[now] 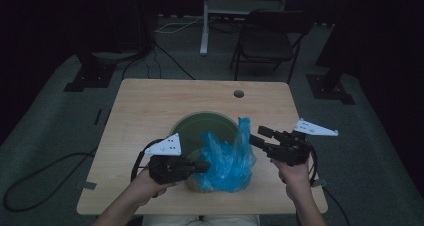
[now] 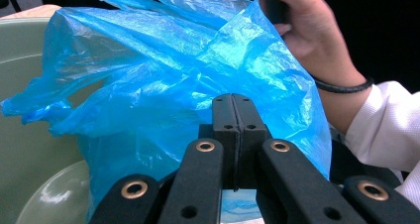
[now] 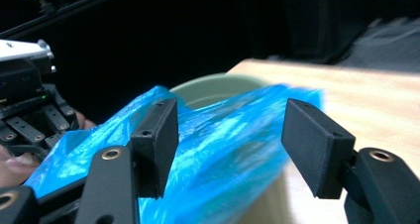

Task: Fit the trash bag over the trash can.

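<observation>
Closed on the near-left edge of the blue bag (image 1: 227,161), the left gripper (image 1: 202,167) pinches film over the green bin (image 1: 200,126). Right gripper (image 1: 256,136) gapes beside the bag's right flap; best bite thin film squarely.

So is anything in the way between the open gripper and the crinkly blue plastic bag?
Nothing visible. The right gripper stands open with the crinkly blue plastic bag straight ahead between its jaws, over the round green bucket.

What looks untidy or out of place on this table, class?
The blue plastic bag sits bunched and crumpled over the near rim of the green bin, not spread inside it. The left gripper is shut on its edge; the right gripper is open.
</observation>
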A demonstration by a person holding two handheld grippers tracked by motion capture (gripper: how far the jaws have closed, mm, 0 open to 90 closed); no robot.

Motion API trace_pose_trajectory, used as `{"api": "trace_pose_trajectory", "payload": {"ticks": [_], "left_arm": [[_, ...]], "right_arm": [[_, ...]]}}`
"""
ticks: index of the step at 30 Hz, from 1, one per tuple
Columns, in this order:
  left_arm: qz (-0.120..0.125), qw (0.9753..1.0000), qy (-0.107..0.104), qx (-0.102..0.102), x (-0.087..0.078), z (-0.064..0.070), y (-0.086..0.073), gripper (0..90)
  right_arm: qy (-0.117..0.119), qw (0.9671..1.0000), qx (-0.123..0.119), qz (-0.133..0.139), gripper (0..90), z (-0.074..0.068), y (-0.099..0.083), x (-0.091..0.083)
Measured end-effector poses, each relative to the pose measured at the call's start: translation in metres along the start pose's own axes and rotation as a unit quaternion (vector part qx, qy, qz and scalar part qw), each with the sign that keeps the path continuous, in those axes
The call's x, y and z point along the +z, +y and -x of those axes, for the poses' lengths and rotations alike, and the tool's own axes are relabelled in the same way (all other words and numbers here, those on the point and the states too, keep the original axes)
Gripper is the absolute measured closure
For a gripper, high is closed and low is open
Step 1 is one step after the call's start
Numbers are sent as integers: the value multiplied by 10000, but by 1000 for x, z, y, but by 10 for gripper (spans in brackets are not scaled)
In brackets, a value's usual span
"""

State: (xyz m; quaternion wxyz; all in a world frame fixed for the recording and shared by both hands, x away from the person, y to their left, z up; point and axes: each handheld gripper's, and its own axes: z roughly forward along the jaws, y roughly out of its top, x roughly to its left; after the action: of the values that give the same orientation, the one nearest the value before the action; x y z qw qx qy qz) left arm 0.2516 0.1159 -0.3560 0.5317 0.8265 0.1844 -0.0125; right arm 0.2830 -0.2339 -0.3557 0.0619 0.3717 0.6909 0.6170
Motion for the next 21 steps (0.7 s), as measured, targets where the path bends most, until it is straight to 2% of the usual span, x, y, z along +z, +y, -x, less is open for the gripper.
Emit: {"api": "trace_pose_trajectory", "payload": {"ticks": [2, 4, 6, 7, 8, 10, 13, 16, 17, 18, 19, 21], "left_arm": [[-15, 10000, -9, -7, 1, 0, 0, 900], [-27, 10000, -10, -33, 2, 0, 0, 900], [-41, 10000, -10, -36, 3, -1, -1, 900], [-40, 10000, -19, -53, 3, -1, 0, 900], [-43, 10000, -21, -48, 3, -1, 0, 900], [-37, 10000, -25, -45, 3, -1, 0, 900], [-33, 10000, -11, -42, 3, -1, 0, 900], [-25, 10000, 23, -40, 2, 0, 0, 900], [-26, 10000, 17, -24, 2, 1, 0, 900], [-22, 10000, 26, -15, 2, 2, 0, 900], [-22, 10000, 16, -19, 2, 3, -1, 900], [-48, 10000, 22, 5, 2, 4, -1, 900]], "right_arm": [[217, 9994, 197, -201, 418, 5, -1, 11], [358, 9987, 228, -293, 444, 6, -2, 16], [297, 9985, 78, -443, 589, 4, -3, 19], [312, 9985, 71, -453, 620, 4, -3, 20], [343, 9982, 83, -477, 737, 4, -3, 19], [264, 9989, 9, -391, 887, 3, -2, 14], [216, 9996, -68, -172, 900, -2, -2, 1], [167, 9996, -219, 19, 900, -15, -8, -17], [397, 9989, -191, 162, 900, -23, -17, -28], [397, 9989, -191, 162, 900, -23, -17, -28], [523, 9982, -194, 218, 900, -28, -21, -33], [570, 9976, -234, 307, 900, -40, -35, -43]]}}
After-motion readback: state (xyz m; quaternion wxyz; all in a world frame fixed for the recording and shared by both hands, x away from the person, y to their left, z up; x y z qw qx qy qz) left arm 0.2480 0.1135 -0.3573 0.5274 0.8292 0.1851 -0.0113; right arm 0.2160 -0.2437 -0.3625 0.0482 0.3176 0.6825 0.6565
